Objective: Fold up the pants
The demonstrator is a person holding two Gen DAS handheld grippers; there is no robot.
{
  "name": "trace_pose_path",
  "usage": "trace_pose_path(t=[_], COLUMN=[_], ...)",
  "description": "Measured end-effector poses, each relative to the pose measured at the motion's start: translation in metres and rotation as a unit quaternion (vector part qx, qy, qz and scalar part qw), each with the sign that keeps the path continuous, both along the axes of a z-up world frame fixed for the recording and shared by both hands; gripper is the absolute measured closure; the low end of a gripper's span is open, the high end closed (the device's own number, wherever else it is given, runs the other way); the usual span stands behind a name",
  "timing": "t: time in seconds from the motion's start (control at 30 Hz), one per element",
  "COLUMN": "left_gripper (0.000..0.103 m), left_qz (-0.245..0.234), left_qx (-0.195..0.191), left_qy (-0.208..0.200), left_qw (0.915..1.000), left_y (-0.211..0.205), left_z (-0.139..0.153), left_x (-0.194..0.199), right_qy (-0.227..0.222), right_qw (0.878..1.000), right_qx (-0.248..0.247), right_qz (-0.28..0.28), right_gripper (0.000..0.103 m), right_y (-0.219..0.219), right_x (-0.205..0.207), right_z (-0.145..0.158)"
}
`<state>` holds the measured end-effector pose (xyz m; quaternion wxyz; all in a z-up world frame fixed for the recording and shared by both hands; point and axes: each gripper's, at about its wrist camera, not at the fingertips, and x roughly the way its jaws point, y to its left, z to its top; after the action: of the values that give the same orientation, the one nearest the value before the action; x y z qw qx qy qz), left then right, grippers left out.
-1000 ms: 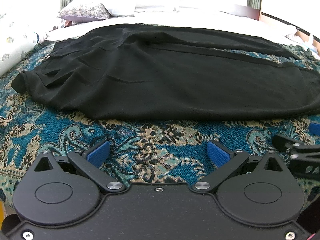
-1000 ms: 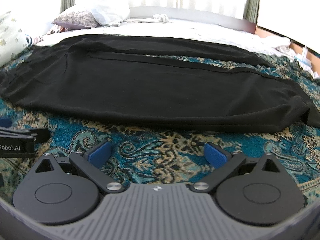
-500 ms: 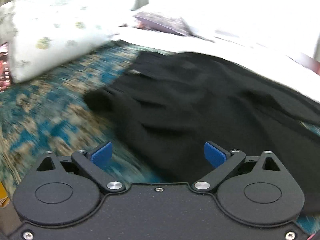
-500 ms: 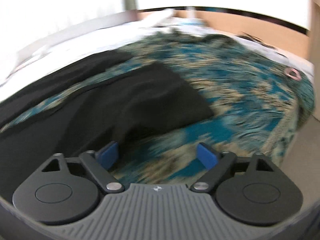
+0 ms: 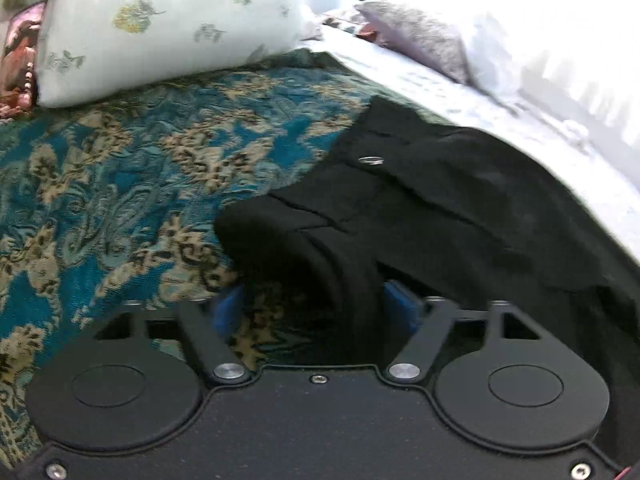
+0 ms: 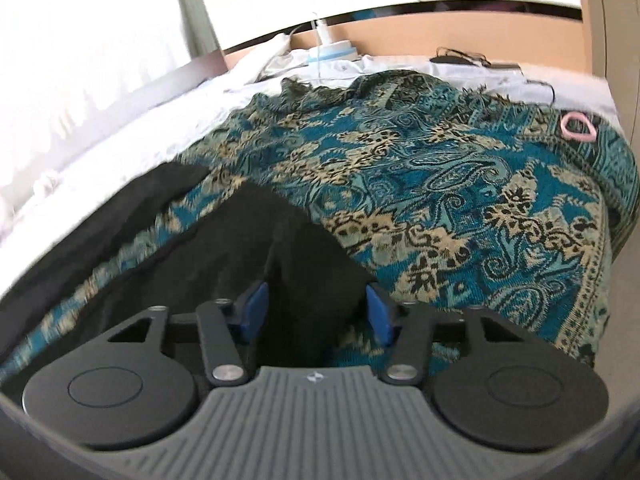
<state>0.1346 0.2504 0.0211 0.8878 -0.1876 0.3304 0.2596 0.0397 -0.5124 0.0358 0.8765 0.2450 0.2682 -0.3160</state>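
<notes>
Left wrist view: my left claw (image 5: 316, 312) sits low in the frame with the waist end of the black pants (image 5: 440, 216) bunched between its blue pads (image 5: 229, 312); the jaws have just been closing and cloth lies between them, but they stand partly apart and I judge they are not yet pinching; a small metal ring (image 5: 371, 161) marks the waistband near the centre of the frame; the pants run off to the right across the patterned blanket (image 5: 120, 184), and a flowered pillow (image 5: 168, 20) fills the upper left. I take this end because the waist is one of the two ends a lengthwise fold needs.

In the right wrist view my right claw (image 6: 314, 312) straddles the hem corner of the near leg in the lower centre; its jaws too have just been closing around the black fabric, with one pad at the cloth's edge, and again no firm grip shows; the second leg lies further to the left; a pink ring (image 6: 578, 128) rests on the blanket at the upper right. Holding both ends at once should let me lift the cloth evenly.
</notes>
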Motion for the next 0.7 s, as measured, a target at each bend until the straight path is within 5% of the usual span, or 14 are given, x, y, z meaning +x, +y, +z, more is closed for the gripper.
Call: trace_pose_path(t=[0.2,0.27,0.3,0.57,0.7], left_gripper=[0.056,0.082,0.086,0.091,0.09], left_qz=[-0.02,-0.031,-0.036,-0.041,-0.042], left_qx=[0.056,0.068,0.072,0.139,0.137], left_qy=[0.008,0.007,0.006,0.024,0.046], left_qw=[0.9982,0.9972,0.9967,0.9891,0.9886], left_y=[-0.016,-0.022,-0.025,-0.044,-0.046], left_z=[-0.005,-0.003,-0.001,0.01,0.004], left_x=[0.002,0.002,0.002,-0.001,0.003], right_qy=[0.002,0.013,0.017,0.053,0.123], right_qw=[1.0,1.0,1.0,0.992,0.986], right_qx=[0.02,0.008,0.001,-0.107,-0.086], right_qz=[-0.015,-0.018,-0.02,-0.05,-0.067], right_gripper=[0.076,0.084,0.087,0.087,0.087], right_y=[-0.012,-0.009,-0.007,0.013,0.005], right_x=[0.0,-0.001,-0.003,-0.011,0.001], right_z=[-0.004,-0.003,-0.001,0.016,0.001])
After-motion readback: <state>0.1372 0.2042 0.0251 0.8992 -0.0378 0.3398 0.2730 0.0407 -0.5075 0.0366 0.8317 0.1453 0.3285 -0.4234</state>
